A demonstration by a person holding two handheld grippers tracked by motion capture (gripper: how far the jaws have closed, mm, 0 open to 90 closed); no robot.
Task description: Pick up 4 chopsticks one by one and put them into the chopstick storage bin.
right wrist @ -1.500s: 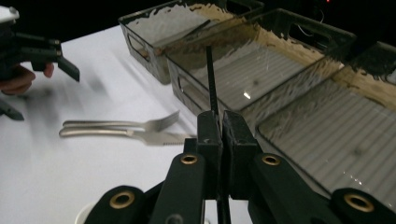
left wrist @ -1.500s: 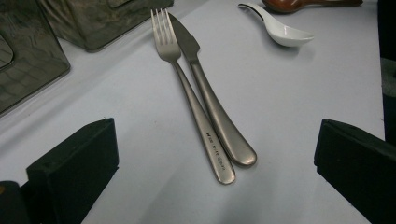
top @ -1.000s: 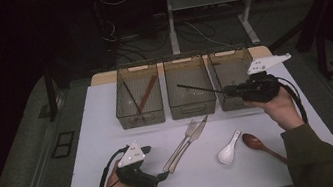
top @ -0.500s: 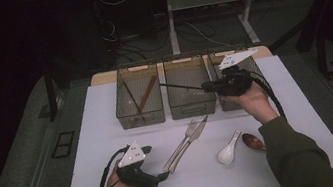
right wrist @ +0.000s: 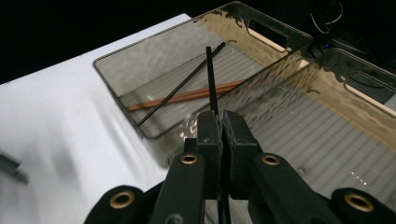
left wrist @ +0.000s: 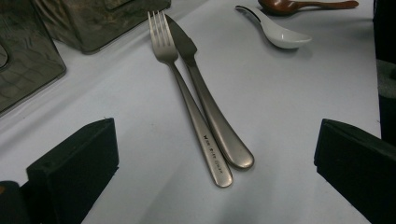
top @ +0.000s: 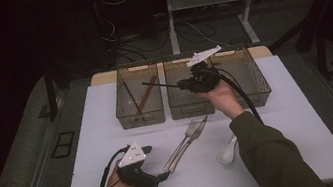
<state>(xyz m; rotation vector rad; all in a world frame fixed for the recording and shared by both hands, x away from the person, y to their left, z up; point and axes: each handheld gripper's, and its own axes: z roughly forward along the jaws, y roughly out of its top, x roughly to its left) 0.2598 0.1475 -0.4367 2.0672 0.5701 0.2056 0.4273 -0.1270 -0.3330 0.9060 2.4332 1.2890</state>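
Three clear bins stand in a row along the far edge of the white table [top: 87, 151]. The left bin [top: 141, 118] holds a black chopstick [top: 130, 97] and a pair of brown chopsticks [top: 147, 94] lying crossed on its ribbed floor; the right gripper view shows the black one [right wrist: 180, 86] running over the brown pair [right wrist: 187, 97]. The floor of the middle bin [top: 182, 108] shows bare ribs wherever it is in sight. The right bin [top: 254, 84] is partly hidden behind the hand, so its contents cannot be told.

Near the front left corner the left gripper [top: 163, 177] rests on the table, jaws spread wide with nothing between them, pointing at a fork [left wrist: 184, 91] and knife [left wrist: 208, 105] that lie side by side, touching. Right of them, by the front edge, lies a white spoon [top: 227, 153]; a brown spoon [left wrist: 299, 5] lies beyond it.

The right gripper [top: 181, 85] hangs over the middle bin, clenched on a second black chopstick, the stick [top: 158, 84], whose tip reaches out over the left bin.
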